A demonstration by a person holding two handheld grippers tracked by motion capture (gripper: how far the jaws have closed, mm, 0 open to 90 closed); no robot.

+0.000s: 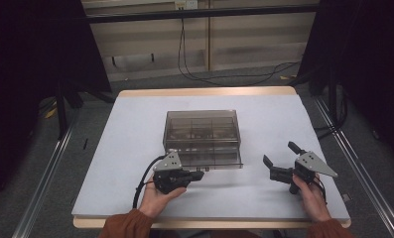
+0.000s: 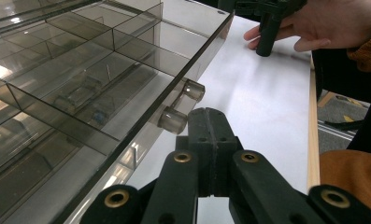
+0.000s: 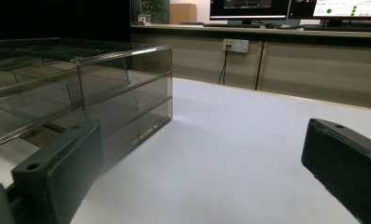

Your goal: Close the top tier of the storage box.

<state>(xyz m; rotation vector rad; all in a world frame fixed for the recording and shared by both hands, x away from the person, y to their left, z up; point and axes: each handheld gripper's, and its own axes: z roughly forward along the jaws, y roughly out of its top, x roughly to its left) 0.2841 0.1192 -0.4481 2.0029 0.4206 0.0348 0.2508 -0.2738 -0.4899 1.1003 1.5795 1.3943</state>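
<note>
My left gripper (image 1: 198,175) has its fingers (image 2: 211,140) pressed flat together with nothing between them, their tip right at the pair of small clear round knobs (image 2: 174,119) on the front of the smoky transparent plastic drawer box (image 1: 203,136). I judge I keep them narrow so the tip can get in beside the knobs, whether to hook a drawer or nudge it; I cannot tell whether the tip touches the nearer knob or stops just short. The box sits in the middle of the white counter (image 1: 130,144), its knobbed front facing me, its lowest drawer sticking out a little towards my side, and the compartments I can see through the top look empty.

My right gripper (image 1: 280,157) waits apart, off the box's right front corner, with its fingers (image 3: 57,168) spread wide and holding nothing. Resting low over the counter, it is ready, I think, to steady the box wall if the drawer drags.
</note>
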